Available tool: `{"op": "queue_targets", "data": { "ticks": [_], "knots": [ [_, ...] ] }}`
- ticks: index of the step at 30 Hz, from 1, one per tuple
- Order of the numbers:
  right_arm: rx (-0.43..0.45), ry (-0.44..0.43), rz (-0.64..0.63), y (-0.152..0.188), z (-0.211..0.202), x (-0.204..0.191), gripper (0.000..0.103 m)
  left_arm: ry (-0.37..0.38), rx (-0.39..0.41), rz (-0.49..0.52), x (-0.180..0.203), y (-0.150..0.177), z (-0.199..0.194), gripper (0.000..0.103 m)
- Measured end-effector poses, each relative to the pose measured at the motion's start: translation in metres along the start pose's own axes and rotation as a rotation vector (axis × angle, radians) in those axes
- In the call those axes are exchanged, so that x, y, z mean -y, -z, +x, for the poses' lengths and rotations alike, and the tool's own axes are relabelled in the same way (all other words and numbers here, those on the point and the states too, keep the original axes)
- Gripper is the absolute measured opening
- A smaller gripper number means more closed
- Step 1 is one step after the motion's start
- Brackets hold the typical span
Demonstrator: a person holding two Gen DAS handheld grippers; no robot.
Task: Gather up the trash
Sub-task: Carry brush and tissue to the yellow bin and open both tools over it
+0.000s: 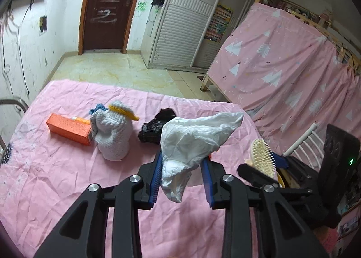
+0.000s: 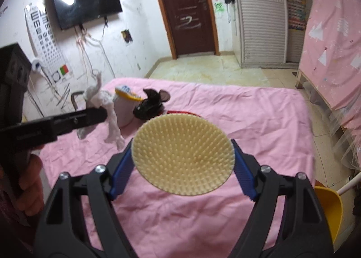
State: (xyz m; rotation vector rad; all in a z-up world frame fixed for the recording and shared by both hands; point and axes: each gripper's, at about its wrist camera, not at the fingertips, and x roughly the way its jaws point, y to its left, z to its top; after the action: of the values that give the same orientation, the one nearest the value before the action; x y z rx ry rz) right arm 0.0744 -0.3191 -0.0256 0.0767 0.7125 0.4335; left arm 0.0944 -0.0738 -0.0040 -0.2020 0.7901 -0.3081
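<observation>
Two grippers are both loaded above the pink-sheeted bed point(image 1: 67, 181). Left gripper point(image 1: 183, 163) has its jaws clenched on a crumpled white plastic bag point(image 1: 196, 136), lifted off the sheet. Right gripper point(image 2: 182, 158) grasps a round cream bristled brush point(image 2: 183, 156) between its jaws. On the bed lie a crumpled black plastic bag point(image 1: 153, 129), an orange cardboard box point(image 1: 70, 128) and a grey knitted pouch point(image 1: 112, 138).

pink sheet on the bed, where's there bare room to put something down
The near half of the pink sheet, below both grippers, is bare, as is its right side toward the pink curtain. The far left is crowded: orange box, knitted bundle, black bag.
</observation>
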Motion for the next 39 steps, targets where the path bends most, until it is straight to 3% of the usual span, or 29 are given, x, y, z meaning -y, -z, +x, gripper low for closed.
{"op": "queue_targets", "data": {
  "ticks": [13,22,30,39],
  "knots": [
    [0.106,0.051,0.116,0.03,-0.06,0.052,0.076,0.025,0.012,0.124,0.08,0.017,-0.003,0.023],
    [0.175,0.203,0.264,0.057,-0.11,0.12,0.077,0.121,0.012,0.251,0.153,0.028,0.001,0.023],
    [0.185,0.323,0.337,0.084,-0.137,0.17,0.077,0.208,-0.05,0.309,0.211,0.037,0.028,0.023],
    [0.179,0.363,0.432,0.106,-0.14,0.212,0.085,0.271,-0.127,0.366,0.27,0.048,0.07,0.023]
  ]
}}
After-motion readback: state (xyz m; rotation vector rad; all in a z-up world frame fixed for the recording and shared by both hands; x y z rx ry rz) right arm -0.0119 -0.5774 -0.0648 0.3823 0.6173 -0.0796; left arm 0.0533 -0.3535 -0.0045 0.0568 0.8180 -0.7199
